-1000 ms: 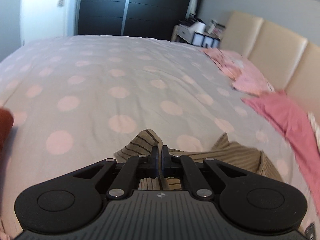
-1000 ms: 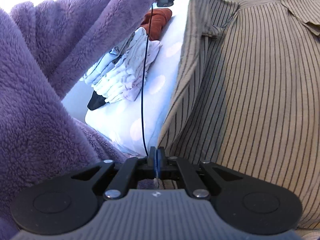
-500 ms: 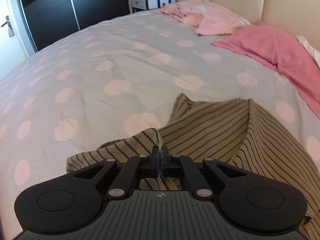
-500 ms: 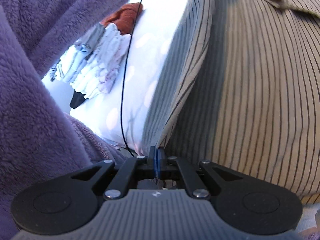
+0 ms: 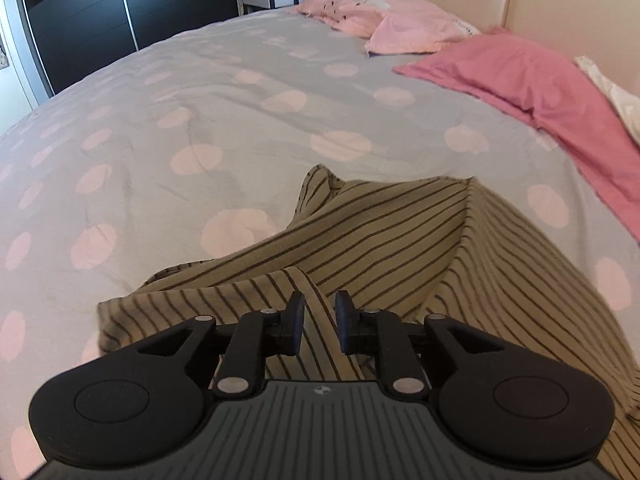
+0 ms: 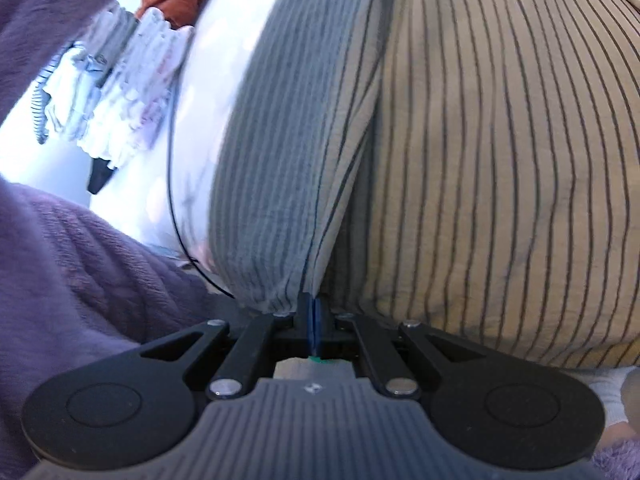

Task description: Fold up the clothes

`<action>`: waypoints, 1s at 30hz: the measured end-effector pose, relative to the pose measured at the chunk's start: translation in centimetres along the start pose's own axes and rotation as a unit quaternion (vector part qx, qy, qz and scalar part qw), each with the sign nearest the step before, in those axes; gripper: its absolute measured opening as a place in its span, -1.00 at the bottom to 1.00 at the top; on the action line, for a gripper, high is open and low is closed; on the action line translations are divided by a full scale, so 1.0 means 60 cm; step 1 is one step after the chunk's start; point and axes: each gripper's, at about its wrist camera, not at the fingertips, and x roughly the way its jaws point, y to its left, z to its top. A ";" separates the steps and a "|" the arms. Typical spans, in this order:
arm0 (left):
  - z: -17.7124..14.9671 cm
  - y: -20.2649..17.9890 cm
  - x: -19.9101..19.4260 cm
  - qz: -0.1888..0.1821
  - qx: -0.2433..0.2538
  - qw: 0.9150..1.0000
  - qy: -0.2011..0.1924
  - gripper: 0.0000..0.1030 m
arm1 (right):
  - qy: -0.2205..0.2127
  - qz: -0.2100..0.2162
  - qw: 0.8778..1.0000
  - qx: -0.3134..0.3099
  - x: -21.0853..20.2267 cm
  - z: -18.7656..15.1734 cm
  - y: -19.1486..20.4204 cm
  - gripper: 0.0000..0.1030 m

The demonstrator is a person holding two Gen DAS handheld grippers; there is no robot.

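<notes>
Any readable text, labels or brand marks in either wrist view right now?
No readable words or numbers in either view.
A small round emblem sits on the left gripper body; it shows no letters.
Pale print on the pink pillow is too blurred to read.

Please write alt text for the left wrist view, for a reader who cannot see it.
The left gripper, its jaws just opened, hovers over a beige striped shirt with a fold of it between the parted fingers. The shirt lies on a grey duvet with pink dots; pink clothes lie near the headboard.
</notes>
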 end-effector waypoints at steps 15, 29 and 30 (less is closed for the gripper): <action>-0.275 -0.039 -0.329 -0.044 0.011 0.999 0.008 -0.45 | -0.010 -0.040 0.999 -0.004 -0.003 -0.058 -0.003 -0.85; -0.562 -0.115 -0.422 -0.040 -0.054 0.996 0.058 -0.37 | -0.050 -0.042 0.998 0.010 0.045 -0.052 0.011 -0.96; -0.573 -0.121 -0.421 -0.039 -0.049 0.996 0.063 -0.37 | -0.048 -0.045 0.998 0.010 0.042 -0.053 0.018 -0.96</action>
